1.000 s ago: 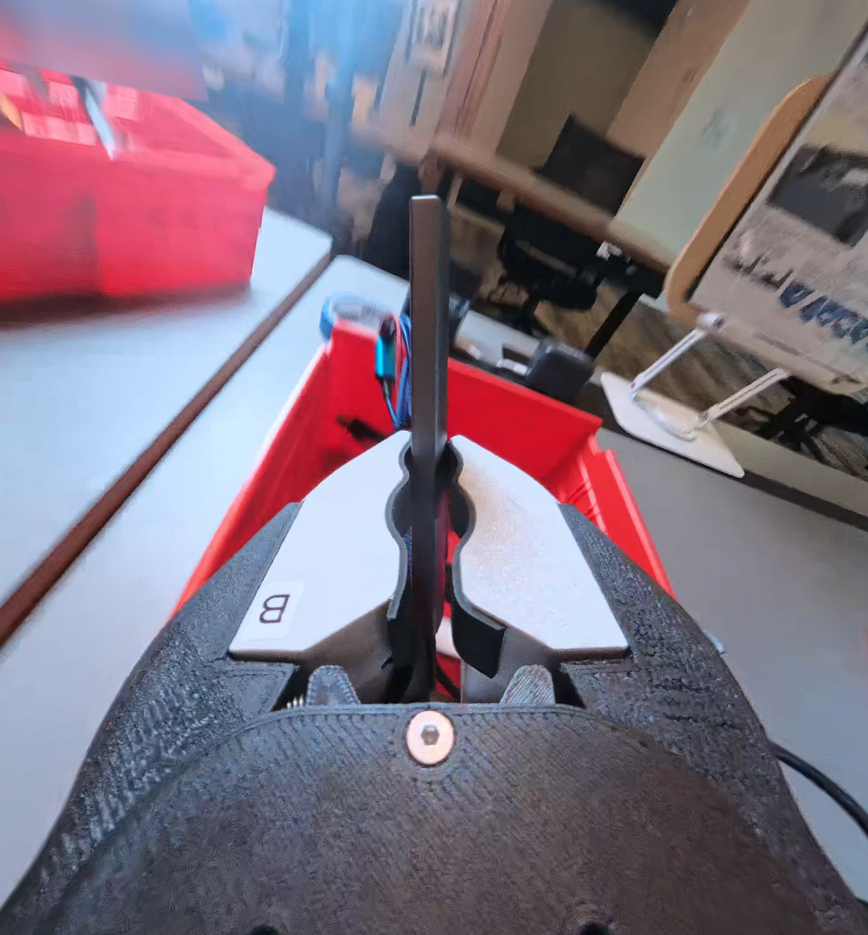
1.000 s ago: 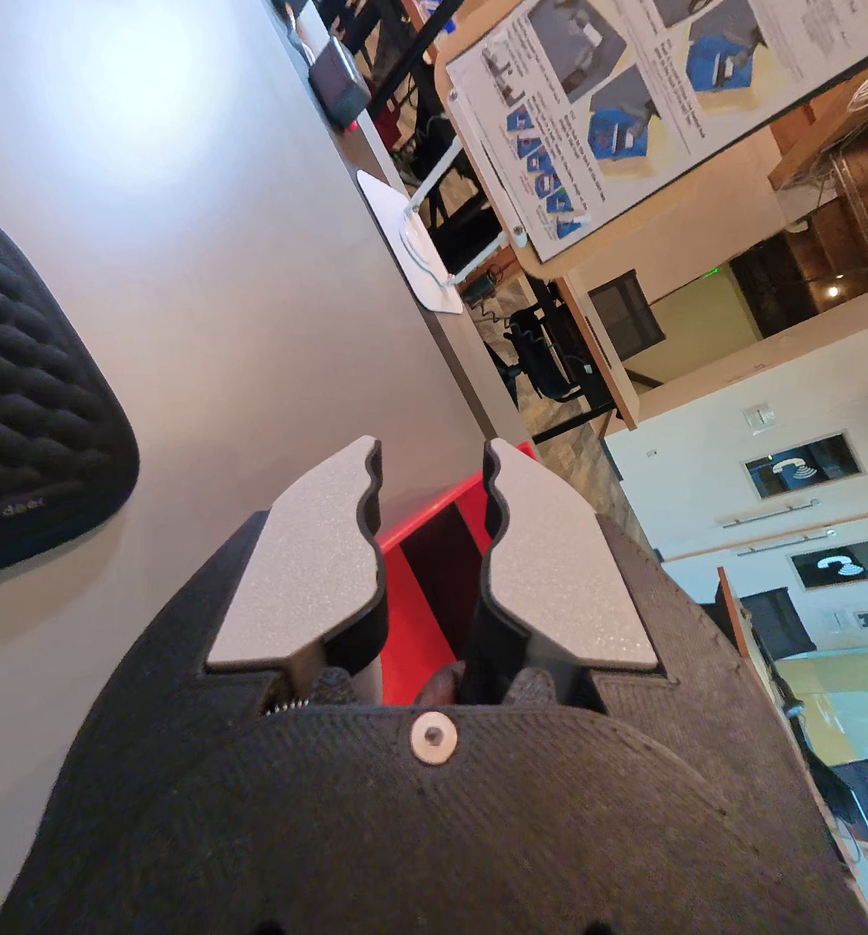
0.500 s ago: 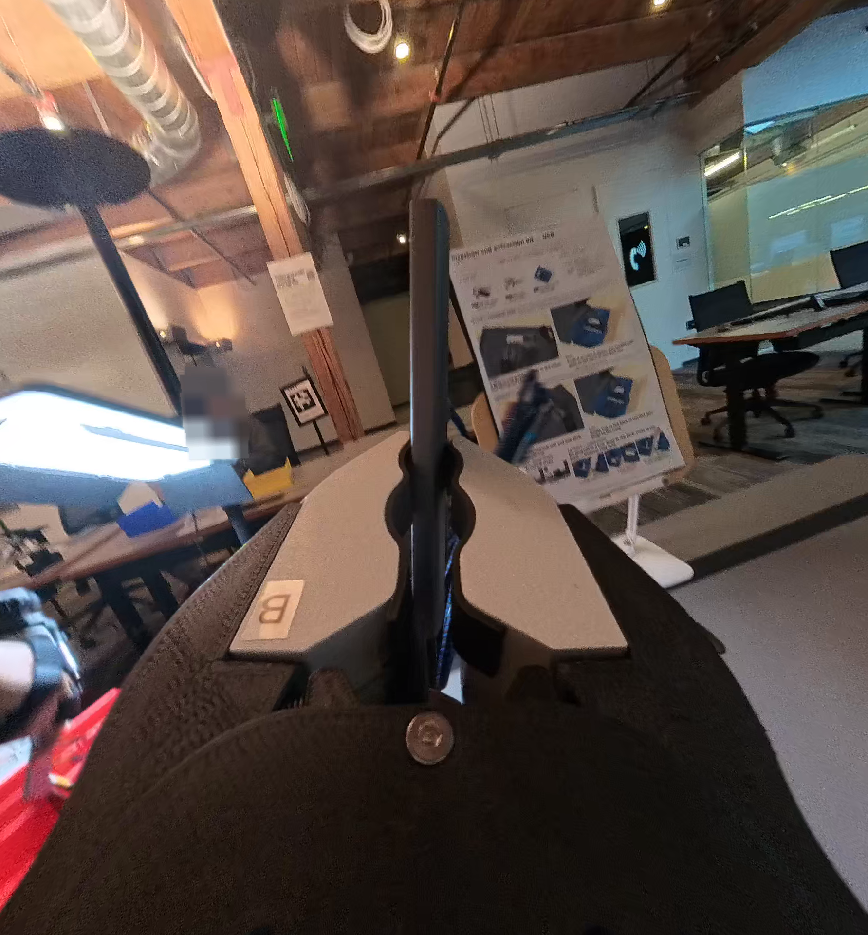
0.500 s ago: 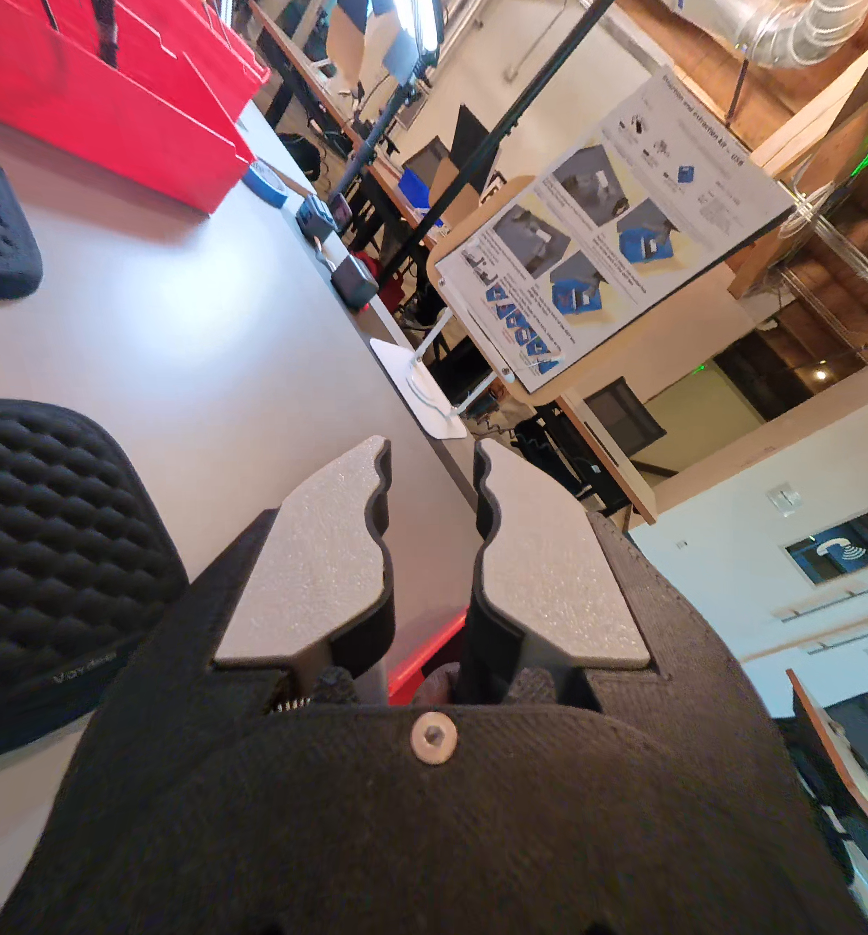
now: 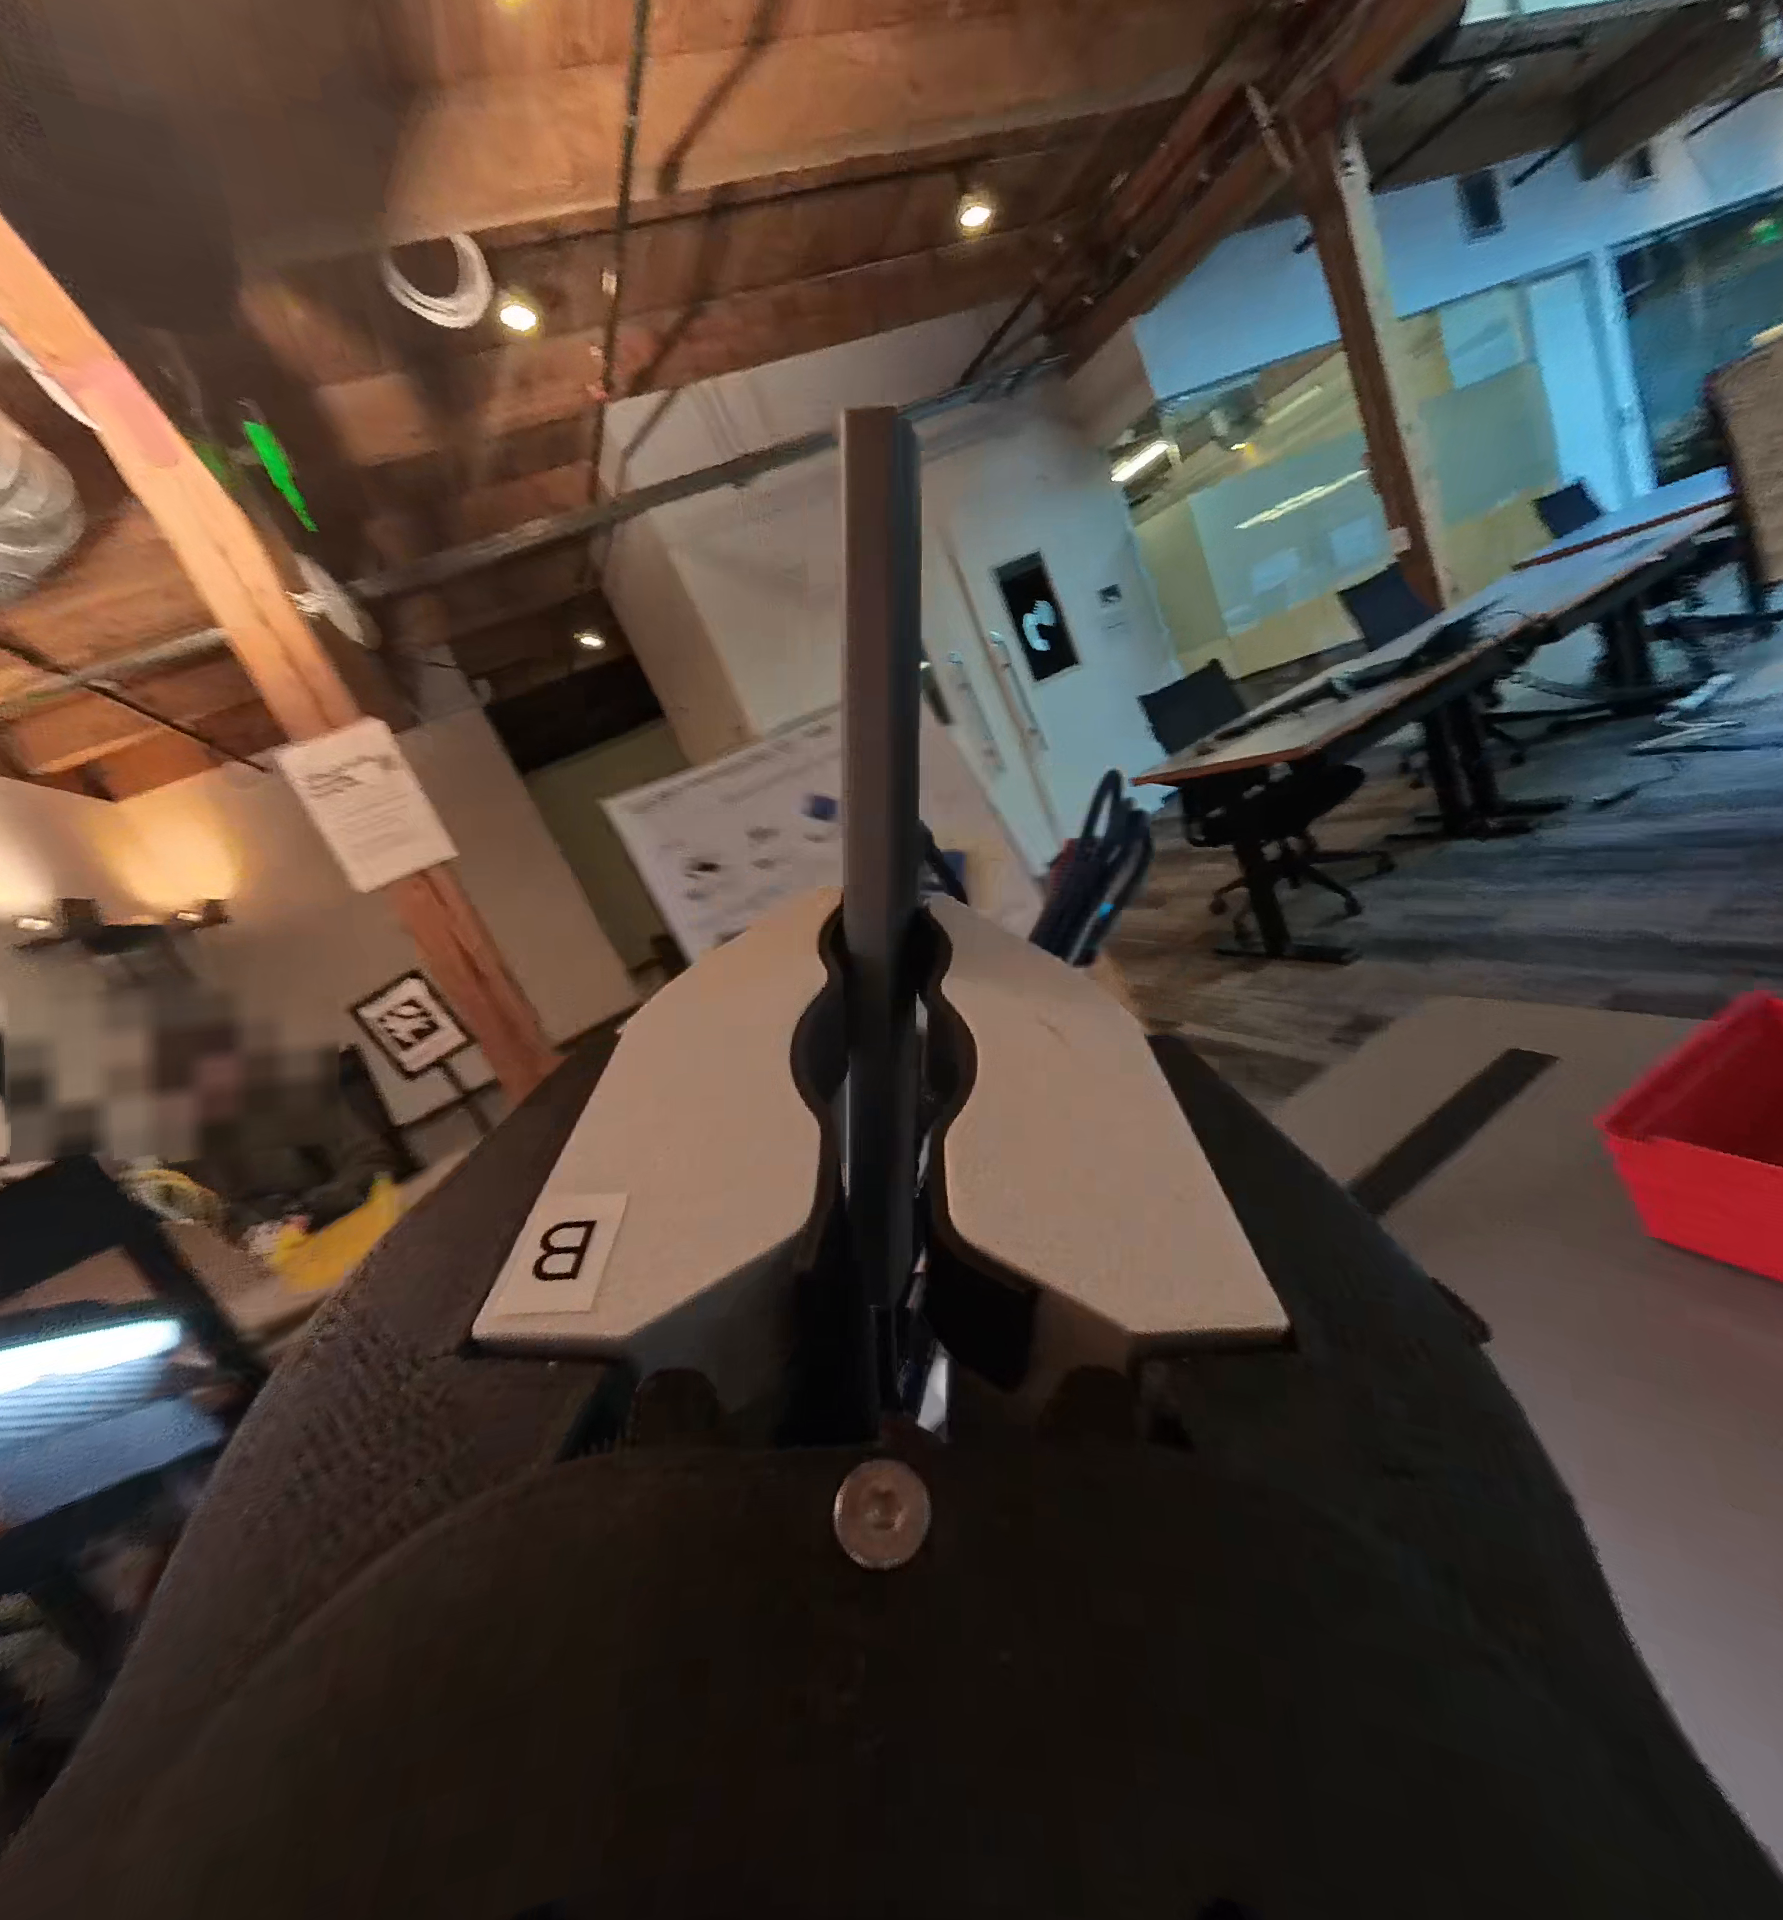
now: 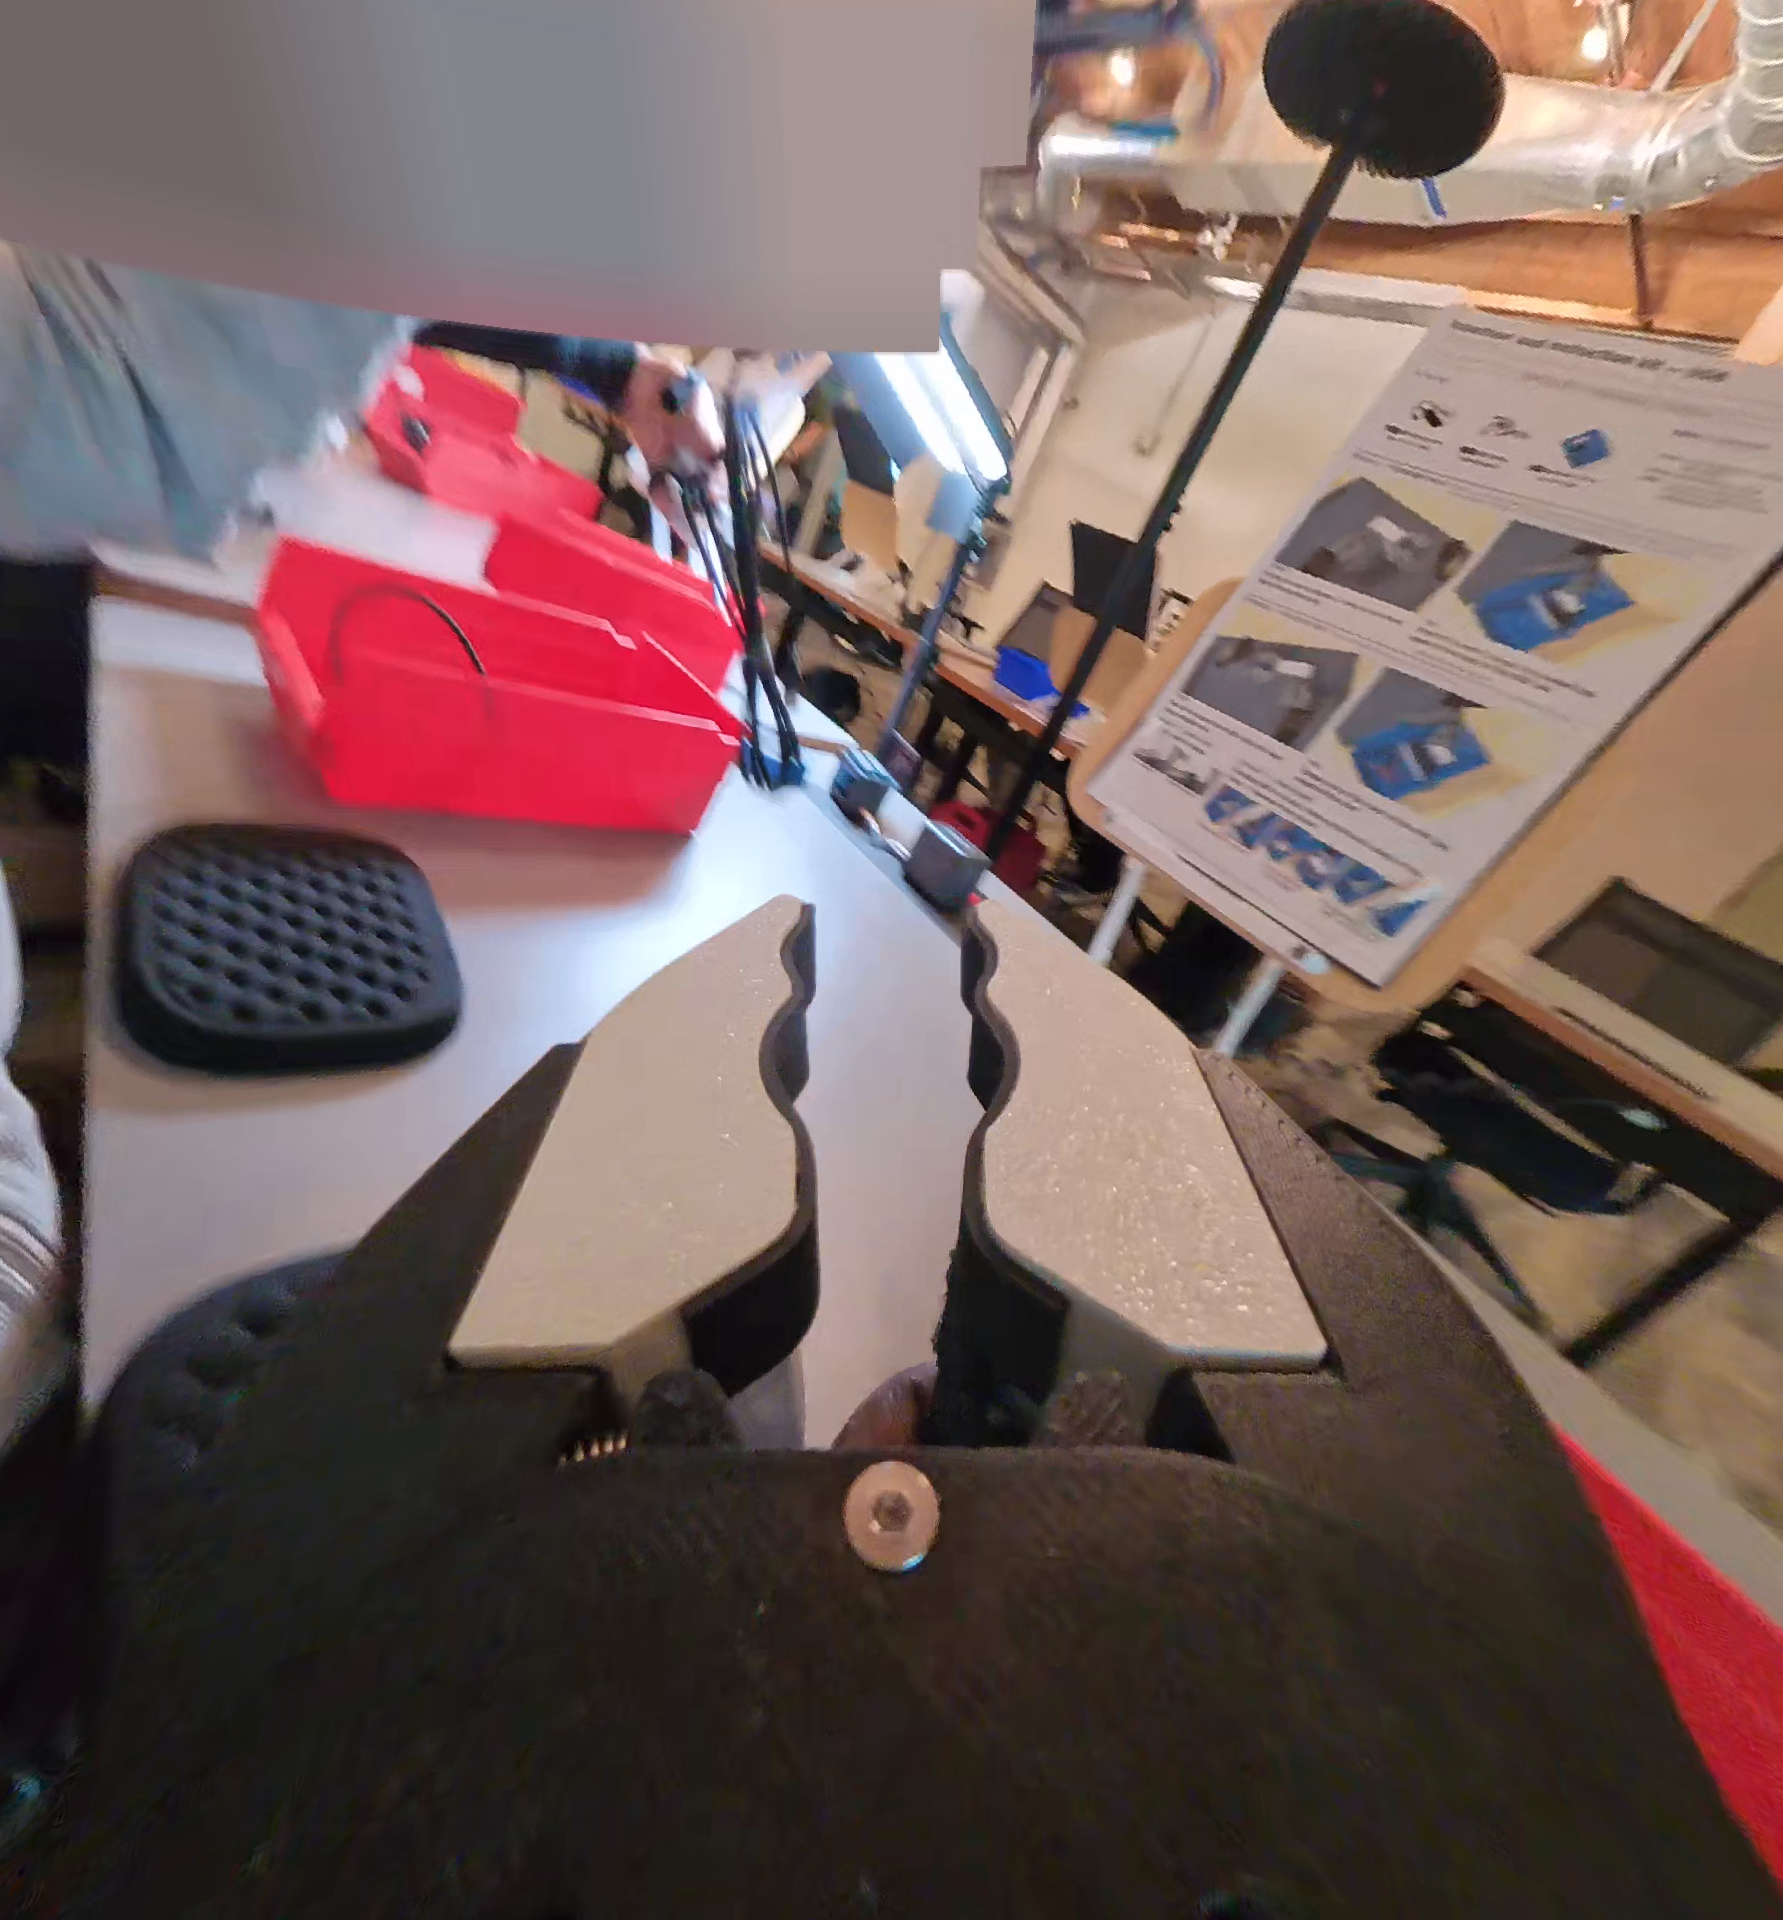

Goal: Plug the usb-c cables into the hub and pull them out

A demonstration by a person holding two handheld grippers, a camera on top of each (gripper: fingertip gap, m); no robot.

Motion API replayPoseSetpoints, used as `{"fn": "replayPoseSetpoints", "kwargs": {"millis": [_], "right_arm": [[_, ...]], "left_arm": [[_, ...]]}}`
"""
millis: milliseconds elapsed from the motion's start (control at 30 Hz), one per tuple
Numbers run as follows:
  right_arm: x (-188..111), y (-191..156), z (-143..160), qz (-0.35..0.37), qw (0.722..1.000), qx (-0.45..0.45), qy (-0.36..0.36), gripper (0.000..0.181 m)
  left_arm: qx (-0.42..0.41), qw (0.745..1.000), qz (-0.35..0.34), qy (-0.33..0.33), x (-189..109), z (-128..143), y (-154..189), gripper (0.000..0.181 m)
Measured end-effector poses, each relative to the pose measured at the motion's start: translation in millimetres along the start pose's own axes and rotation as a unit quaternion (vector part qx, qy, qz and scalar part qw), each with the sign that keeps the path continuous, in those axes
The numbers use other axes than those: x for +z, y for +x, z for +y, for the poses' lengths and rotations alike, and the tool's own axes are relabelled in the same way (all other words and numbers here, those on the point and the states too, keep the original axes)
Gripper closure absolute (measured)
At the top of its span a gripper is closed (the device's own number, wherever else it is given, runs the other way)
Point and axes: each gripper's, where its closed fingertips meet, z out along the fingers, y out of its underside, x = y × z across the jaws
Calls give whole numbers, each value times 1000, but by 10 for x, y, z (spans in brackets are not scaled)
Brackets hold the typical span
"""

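My left gripper (image 5: 882, 914) is shut on a thin dark grey hub (image 5: 874, 675), seen edge-on and sticking up past the fingertips. It is raised off the table and points into the room. Dark and blue cables (image 5: 1100, 862) loop just beyond its right finger; a blue strand shows between the fingers, and I cannot tell whether they are plugged in. My right gripper (image 6: 887, 935) is open and empty above the grey table (image 6: 554, 997).
A black perforated pad (image 6: 284, 945) lies left of my right gripper. Red bins (image 6: 513, 707) stand behind it; one shows at the right in the left wrist view (image 5: 1739, 1143). A hand (image 6: 674, 410) farther off holds hanging cables. A poster board (image 6: 1469, 644) stands beyond the table edge. About 45 centimeters separates my left fingertips from my right.
My left gripper, still shut on the hub, lifted away from the red bin and swung right across the room. My right gripper turned toward the pad and bins, still open.
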Motion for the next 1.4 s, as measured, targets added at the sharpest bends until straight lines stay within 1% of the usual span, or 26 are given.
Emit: {"fn": "replayPoseSetpoints", "kwargs": {"millis": [67, 167, 233, 300, 367, 467, 533, 633, 733, 800, 900, 967, 1033, 1133, 1167, 1267, 1333, 1400], "right_arm": [[119, -105, -90, -22, 998, 40, 35, 155], [305, -288, -219, -57, 991, 89, 86, 158], [463, -384, -199, -62, 990, 93, 87, 158], [648, -440, -103, -36, 996, 56, 67, 158], [829, -470, -28, 5, 999, -7, 46, 158], [1107, -534, 19, 40, 996, -82, 22, 157], [1314, -579, 91, 40, 991, -124, -1, 157], [1606, -649, 275, 27, 979, -197, -49, 157], [1801, -721, 436, 13, 963, -257, -84, 158], [1868, -786, 469, 2, 956, -279, -88, 163], [1900, -885, 549, -20, 948, -301, -101, 172], [1901, -927, 604, -24, 945, -309, -108, 174], [1899, -952, 677, -27, 939, -321, -121, 173], [1889, -994, 800, -41, 930, -333, -149, 175], [1889, -999, 820, -41, 931, -329, -153, 175], [1909, -1015, 910, -30, 944, -290, -156, 176], [1915, -1039, 977, -22, 950, -272, -152, 176], [1904, -1048, 988, -16, 954, -259, -150, 175]], "left_arm": [[-26, 999, 38, -17, 30, 310, 401, 171], [-62, 994, 81, -37, -21, 887, 1055, 172], [-100, 988, 101, -61, -96, 1311, 1456, 172], [-147, 979, 116, -84, -186, 1670, 1778, 172], [-191, 967, 129, -106, -283, 1959, 2017, 172], [-246, 948, 156, -127, -425, 2256, 2288, 172], [-273, 936, 174, -135, -510, 2354, 2404, 172], [-315, 914, 212, -141, -636, 2402, 2548, 172], [-327, 900, 244, -151, -751, 2460, 2673, 172], [-331, 891, 265, -162, -819, 2511, 2746, 172], [-359, 874, 286, -161, -878, 2549, 2787, 172], [-379, 860, 300, -165, -914, 2582, 2816, 172], [-389, 851, 308, -171, -941, 2636, 2854, 172], [-377, 854, 307, -188, -973, 2752, 2904, 172], [-375, 856, 304, -186, -979, 2774, 2912, 172], [-372, 877, 263, -152, -962, 2841, 2894, 172], [-376, 883, 240, -147, -970, 2911, 2899, 173], [-362, 892, 229, -144, -975, 2903, 2893, 173]]}}
